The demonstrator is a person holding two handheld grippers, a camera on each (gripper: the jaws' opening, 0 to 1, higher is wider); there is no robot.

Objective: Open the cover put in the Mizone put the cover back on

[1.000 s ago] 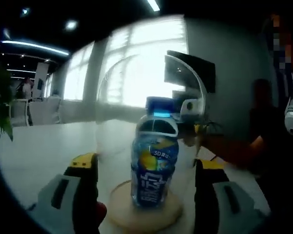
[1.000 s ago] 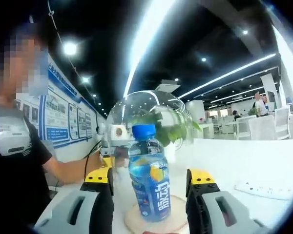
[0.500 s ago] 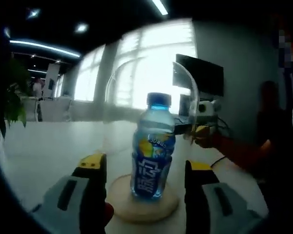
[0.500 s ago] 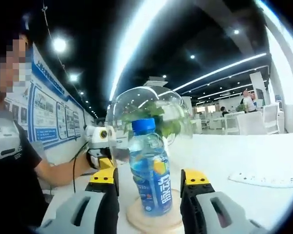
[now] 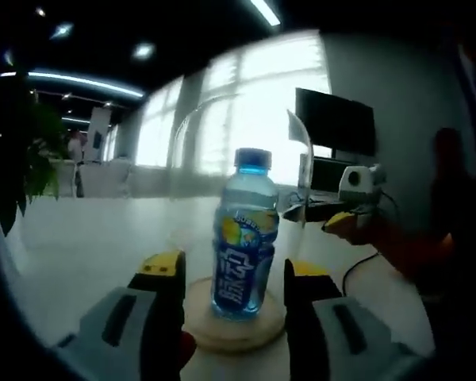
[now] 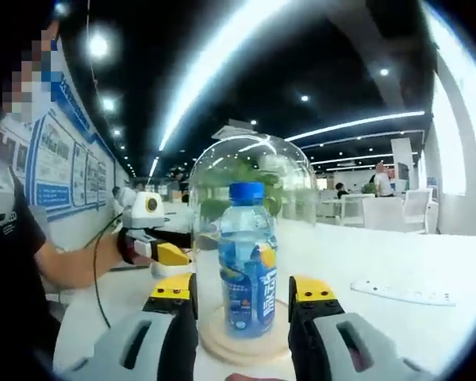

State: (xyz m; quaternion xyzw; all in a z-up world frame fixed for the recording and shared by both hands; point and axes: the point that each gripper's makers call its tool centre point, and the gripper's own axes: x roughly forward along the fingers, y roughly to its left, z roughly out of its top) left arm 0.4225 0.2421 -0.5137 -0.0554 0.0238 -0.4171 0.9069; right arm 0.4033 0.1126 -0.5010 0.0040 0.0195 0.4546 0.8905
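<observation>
A blue Mizone bottle (image 5: 246, 254) (image 6: 248, 270) with a blue cap stands upright on a round wooden base (image 5: 234, 333) (image 6: 246, 343). A clear glass dome cover (image 5: 301, 159) (image 6: 250, 155) stands over it, its lower edge down at the base. My left gripper (image 5: 234, 266) is open, its jaws flanking the base from the near side. My right gripper (image 6: 242, 287) is open the same way. In the left gripper view the right gripper (image 5: 317, 214) sits at the dome's right side. In the right gripper view the left gripper (image 6: 155, 246) sits at its left side. Whether either touches the glass I cannot tell.
The white table (image 5: 79, 238) (image 6: 381, 262) stretches away behind the base. A white power strip (image 6: 401, 292) lies at the right. The person (image 5: 452, 238) (image 6: 16, 262) is close at one side. A plant (image 5: 24, 159) and a wall screen (image 5: 333, 123) are farther off.
Both pairs of jaws have drawn closer together. The left camera has backed off, so the bottle looks smaller. In the right gripper view the dome now stands squarely over the bottle.
</observation>
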